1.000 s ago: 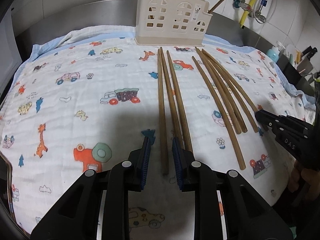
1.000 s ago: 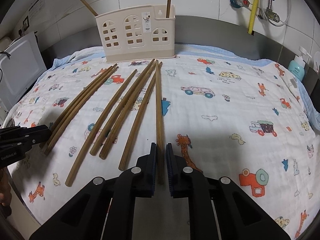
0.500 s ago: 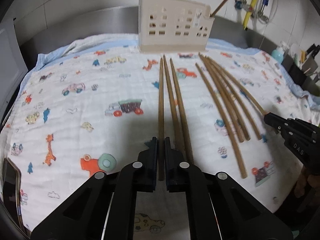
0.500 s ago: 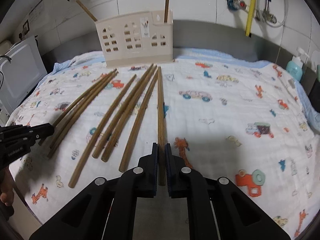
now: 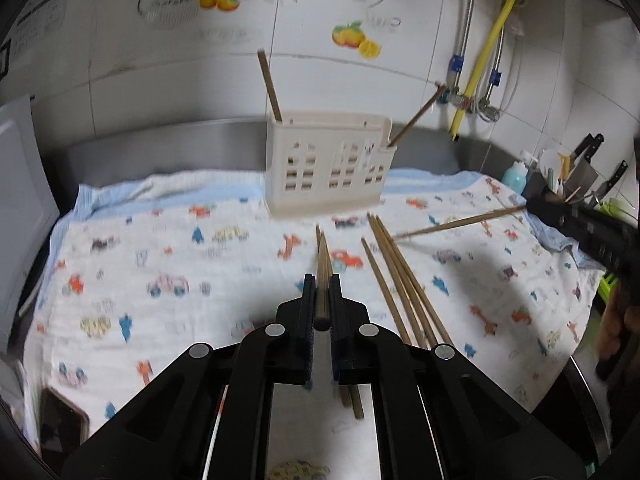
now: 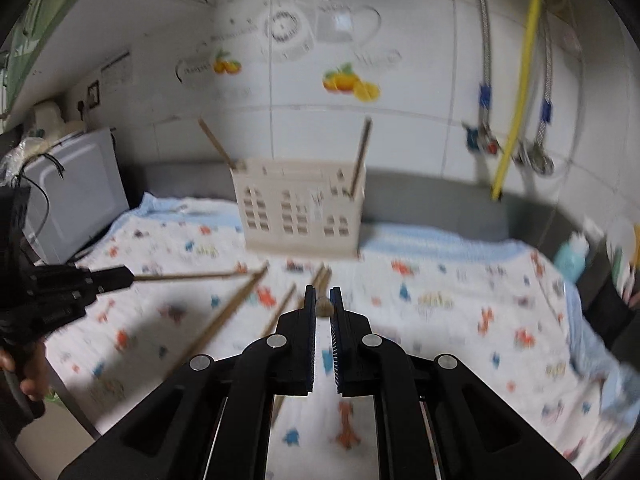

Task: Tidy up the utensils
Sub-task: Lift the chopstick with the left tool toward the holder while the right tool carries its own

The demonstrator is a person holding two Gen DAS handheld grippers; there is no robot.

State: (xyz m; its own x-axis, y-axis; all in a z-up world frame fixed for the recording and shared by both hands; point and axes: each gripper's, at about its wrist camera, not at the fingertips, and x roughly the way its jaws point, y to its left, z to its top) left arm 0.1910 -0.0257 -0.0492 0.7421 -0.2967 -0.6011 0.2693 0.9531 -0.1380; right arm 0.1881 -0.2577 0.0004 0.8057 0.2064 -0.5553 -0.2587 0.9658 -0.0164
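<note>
My left gripper (image 5: 321, 280) is shut on a wooden chopstick (image 5: 322, 276) and holds it raised, pointing toward the cream holder (image 5: 326, 174). My right gripper (image 6: 322, 294) is shut on another chopstick (image 6: 322, 304), also lifted off the cloth. In the left wrist view the right gripper (image 5: 536, 205) shows at the right with its chopstick (image 5: 460, 223) in the air. In the right wrist view the left gripper (image 6: 124, 276) shows at the left with its chopstick (image 6: 188, 277). The holder (image 6: 300, 212) has two chopsticks standing in it. Several chopsticks (image 5: 400, 280) lie on the cloth.
A printed cloth (image 5: 160, 280) covers the counter. A white appliance (image 6: 76, 196) stands at the left. Pipes and a yellow hose (image 5: 484, 52) run down the tiled wall. A blue bottle (image 5: 514, 172) and knives (image 5: 588, 168) stand at the right.
Both grippers have lifted their chopsticks off the cloth and tilted up toward the holder. The left gripper closed on its chopstick a second ago.
</note>
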